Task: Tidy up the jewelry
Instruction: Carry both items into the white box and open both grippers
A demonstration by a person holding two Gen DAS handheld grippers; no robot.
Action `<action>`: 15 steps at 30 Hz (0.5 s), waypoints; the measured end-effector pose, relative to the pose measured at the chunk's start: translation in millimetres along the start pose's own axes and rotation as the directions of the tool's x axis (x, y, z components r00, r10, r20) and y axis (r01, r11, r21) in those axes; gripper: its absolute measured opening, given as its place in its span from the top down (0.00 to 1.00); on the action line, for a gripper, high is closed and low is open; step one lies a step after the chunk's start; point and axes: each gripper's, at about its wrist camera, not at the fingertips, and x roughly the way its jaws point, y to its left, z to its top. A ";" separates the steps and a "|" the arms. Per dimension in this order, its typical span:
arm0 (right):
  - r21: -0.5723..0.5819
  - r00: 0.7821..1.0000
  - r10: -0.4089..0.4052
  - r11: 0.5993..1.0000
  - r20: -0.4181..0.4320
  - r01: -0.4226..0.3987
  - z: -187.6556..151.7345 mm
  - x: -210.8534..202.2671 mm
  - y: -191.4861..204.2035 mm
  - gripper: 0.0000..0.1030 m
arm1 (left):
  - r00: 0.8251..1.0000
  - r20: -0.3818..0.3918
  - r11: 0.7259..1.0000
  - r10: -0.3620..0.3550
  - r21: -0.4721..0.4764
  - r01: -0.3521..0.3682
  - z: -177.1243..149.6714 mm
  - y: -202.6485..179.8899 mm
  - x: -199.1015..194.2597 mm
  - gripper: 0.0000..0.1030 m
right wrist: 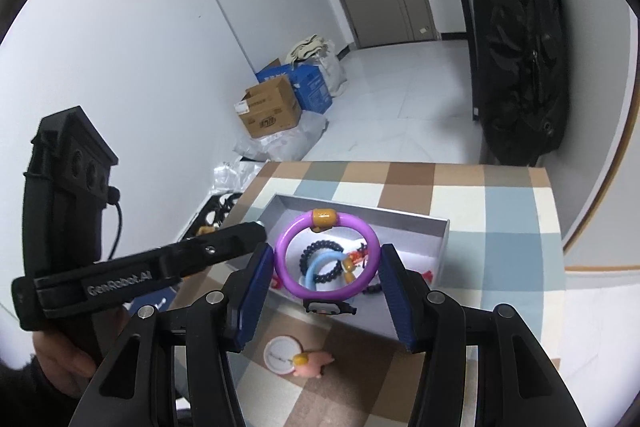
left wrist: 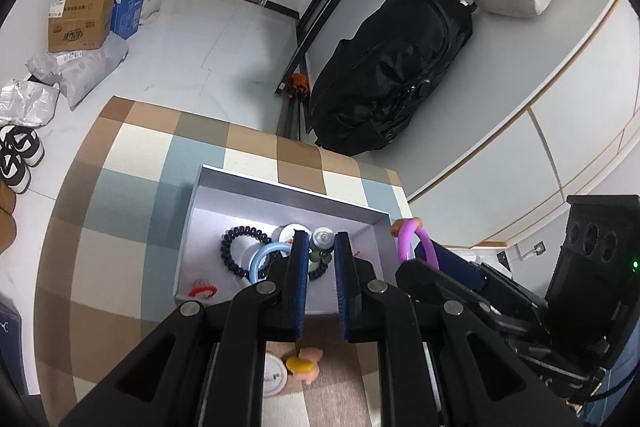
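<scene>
Two grippers: your right gripper (right wrist: 326,291) holds the purple bangle (right wrist: 326,255) between its fingers above the grey box (right wrist: 436,239); your left gripper (left wrist: 322,283), fingers closed and empty, hovers over the box.

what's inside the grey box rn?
Inside the grey box: a dark beaded bracelet, a light blue ring, a red piece, a small white round item. The left gripper and the purple ring hide the rest.
</scene>
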 end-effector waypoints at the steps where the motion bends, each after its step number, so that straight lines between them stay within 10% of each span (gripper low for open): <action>1: 0.004 1.000 0.001 1.000 -0.004 -0.001 0.8 2.4 -1.1 0.49 | 1.000 -0.005 1.000 0.000 -0.002 0.000 1.7 0.2 3.2 0.92; 15: 0.072 0.999 0.005 0.997 -0.054 -0.001 7.3 25.6 -23.5 0.49 | 0.998 -0.067 0.999 0.006 -0.038 -0.009 10.8 7.6 33.8 0.92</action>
